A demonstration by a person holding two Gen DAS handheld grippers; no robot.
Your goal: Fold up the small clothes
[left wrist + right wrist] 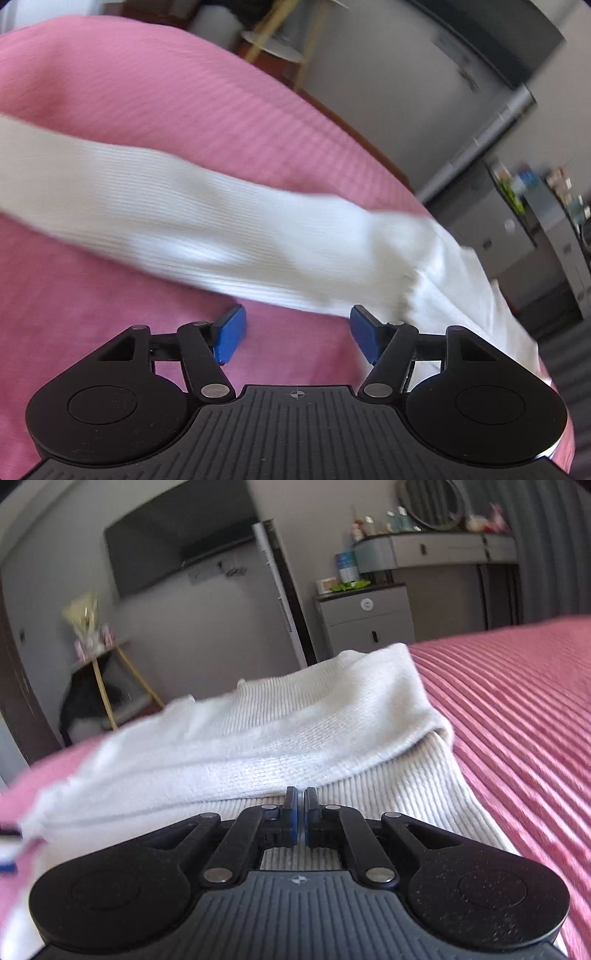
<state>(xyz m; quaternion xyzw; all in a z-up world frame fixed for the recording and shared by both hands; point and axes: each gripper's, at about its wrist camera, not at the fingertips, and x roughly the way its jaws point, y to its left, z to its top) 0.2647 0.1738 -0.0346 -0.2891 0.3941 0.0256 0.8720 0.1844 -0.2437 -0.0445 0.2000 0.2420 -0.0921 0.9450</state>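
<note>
Folding a white knit garment (207, 206), now lying stretched across the pink bed cover (147, 92) and reaching close to the side edge of the bed in the left wrist view. Keeping the left hand-held gripper (297, 328) wide apart, with nothing between its blue pads (231, 332), one pad sitting just beside the zigzag seam (406, 295) of the cloth. Holding the right hand-held gripper (300, 805) fully closed above the garment, apparently pinching nothing, though not being entirely sure because of the blur. Judging the step as laying one part over the other: a smoother, finer-woven layer (258, 731) already resting folded on a coarser ribbed layer (424, 786). For doing this well, probably bringing the open pads down around one single edge near the seam, taking only the top layer, then pulling it slowly and level so the soft knit is not stretching or dragging the lower part. Being thin, limp and elastic, easily bunching; the corded stripes of the cover likely gripping the fabric a little and helping it remain in place.
</note>
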